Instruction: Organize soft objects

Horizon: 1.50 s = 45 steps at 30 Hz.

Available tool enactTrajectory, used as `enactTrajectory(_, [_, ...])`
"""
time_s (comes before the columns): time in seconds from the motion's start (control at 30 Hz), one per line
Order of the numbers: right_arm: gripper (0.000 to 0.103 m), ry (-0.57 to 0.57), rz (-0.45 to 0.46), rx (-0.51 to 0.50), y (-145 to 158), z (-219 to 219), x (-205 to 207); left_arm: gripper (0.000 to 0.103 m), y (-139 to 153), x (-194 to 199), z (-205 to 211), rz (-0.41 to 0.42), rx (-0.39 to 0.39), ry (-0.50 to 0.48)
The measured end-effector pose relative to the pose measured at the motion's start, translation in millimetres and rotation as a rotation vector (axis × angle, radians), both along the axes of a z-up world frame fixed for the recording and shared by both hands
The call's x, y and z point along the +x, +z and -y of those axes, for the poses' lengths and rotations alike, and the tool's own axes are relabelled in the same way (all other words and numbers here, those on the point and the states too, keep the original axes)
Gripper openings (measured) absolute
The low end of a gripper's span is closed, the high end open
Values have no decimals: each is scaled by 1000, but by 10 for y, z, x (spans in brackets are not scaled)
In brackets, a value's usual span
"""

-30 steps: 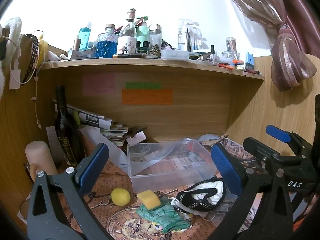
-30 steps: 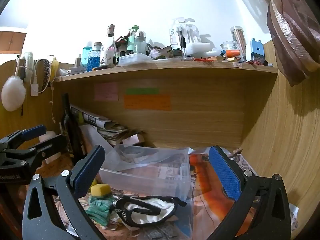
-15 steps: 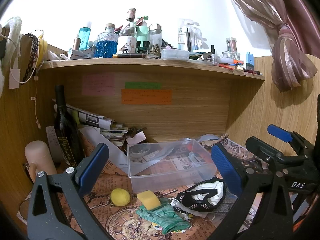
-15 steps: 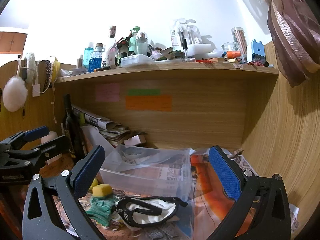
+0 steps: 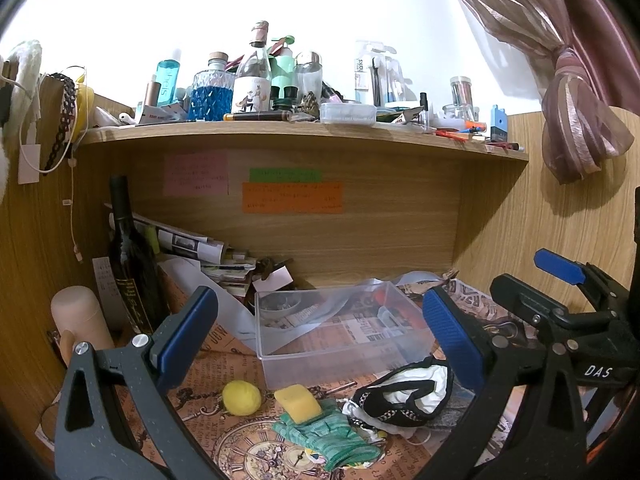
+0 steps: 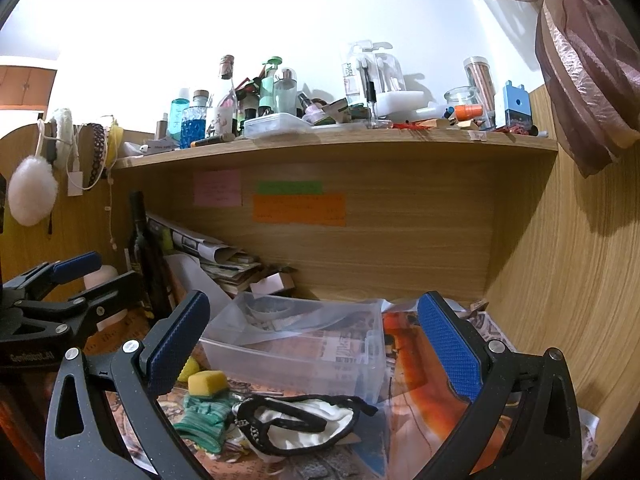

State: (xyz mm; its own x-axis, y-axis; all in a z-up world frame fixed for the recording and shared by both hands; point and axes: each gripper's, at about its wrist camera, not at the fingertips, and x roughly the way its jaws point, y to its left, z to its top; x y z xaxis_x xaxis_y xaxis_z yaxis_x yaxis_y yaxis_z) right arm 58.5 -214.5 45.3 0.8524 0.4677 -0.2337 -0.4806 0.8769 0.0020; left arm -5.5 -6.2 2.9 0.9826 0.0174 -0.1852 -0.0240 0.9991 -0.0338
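Observation:
A clear plastic box (image 5: pixel 340 340) stands on the patterned desk cover, also in the right wrist view (image 6: pixel 296 344). In front of it lie a yellow ball (image 5: pixel 241 397), a yellow sponge (image 5: pixel 298 403) (image 6: pixel 207 382), a green knitted cloth (image 5: pixel 332 436) (image 6: pixel 204 416) and a black-and-white fabric piece (image 5: pixel 404 396) (image 6: pixel 304 420). My left gripper (image 5: pixel 320 332) is open and empty, held above and in front of them. My right gripper (image 6: pixel 312 332) is open and empty, just right of the left one, over the fabric piece.
A dark wine bottle (image 5: pixel 130 264), a beige cylinder (image 5: pixel 80 320) and a stack of papers (image 5: pixel 200 252) crowd the back left corner. A wooden shelf (image 5: pixel 280 132) overhead carries several bottles. A wooden side wall (image 6: pixel 560 280) closes the right. A curtain (image 5: pixel 580 80) hangs at upper right.
Both grippers have drifted slightly, the view tilting up a little. Nothing was taken hold of or moved.

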Motion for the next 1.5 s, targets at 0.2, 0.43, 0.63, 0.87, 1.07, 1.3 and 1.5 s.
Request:
enactTrajectory(0.2, [103, 5, -3, 3, -4, -4, -4, 103, -1, 1, -8, -3, -9, -1])
enactTrajectory(0.43, [103, 13, -2, 6, -5, -25, -12, 103, -3, 0, -6, -3, -8, 1])
enactTrajectory(0.63, [103, 8, -3, 7, -17, -42, -3, 103, 1, -1, -8, -2, -10, 1])
enactTrajectory(0.87, [103, 12, -9, 15, -27, -8, 4, 103, -1, -3, -8, -1, -9, 2])
enactTrajectory(1.07, [103, 13, -8, 13, -26, -10, 3, 103, -2, -2, -8, -2, -11, 1])
enactTrajectory(1.3, [103, 18, -6, 14, -28, -9, -3, 103, -9, -1, -15, -2, -13, 1])
enactTrajectory(1.5, [103, 14, -16, 14, -67, -25, 42, 103, -95, 57, -60, -38, -24, 6])
